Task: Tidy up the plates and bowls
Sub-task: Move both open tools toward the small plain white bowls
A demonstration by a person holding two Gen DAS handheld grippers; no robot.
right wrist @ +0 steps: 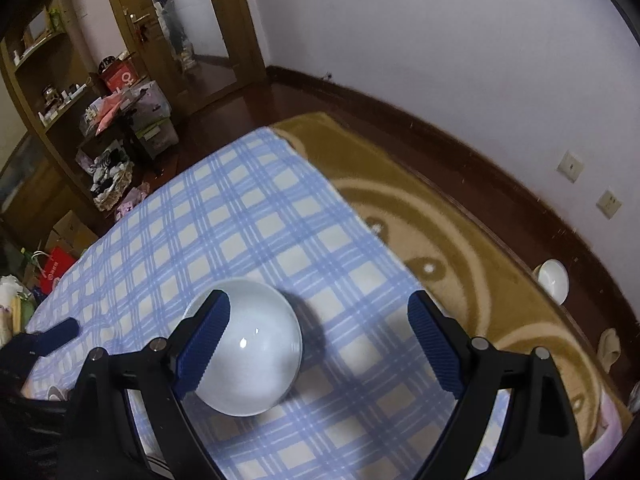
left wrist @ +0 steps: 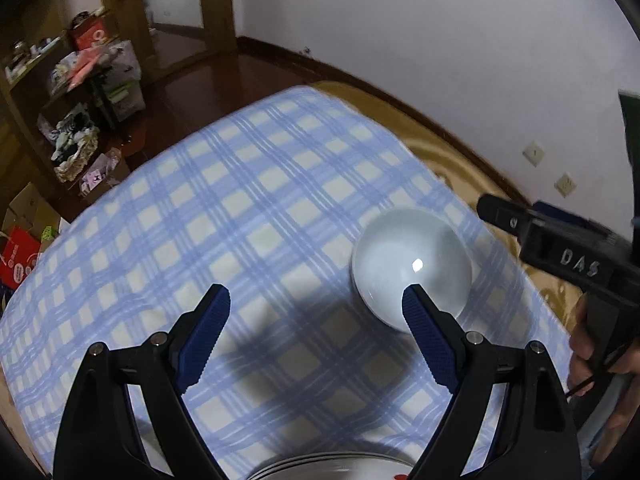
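A white bowl (left wrist: 412,264) sits upright on the blue checked cloth (left wrist: 248,208), right of centre in the left wrist view. My left gripper (left wrist: 316,300) hangs open above the cloth, its right fingertip in front of the bowl's near rim, nothing between the jaws. A stack of plates (left wrist: 332,468) shows at the bottom edge. In the right wrist view the same bowl (right wrist: 248,348) lies under the left finger of my open right gripper (right wrist: 318,304), mostly outside the jaws. A second white bowl (right wrist: 554,280) stands on the floor at the rug's edge.
A person's hand (left wrist: 592,352) holds the right gripper's black body (left wrist: 568,256) at the right. A brown patterned rug (right wrist: 460,240) lies beyond the cloth, with a slipper (right wrist: 608,348) on it. Cluttered shelves (right wrist: 52,92) and boxes stand at the far left.
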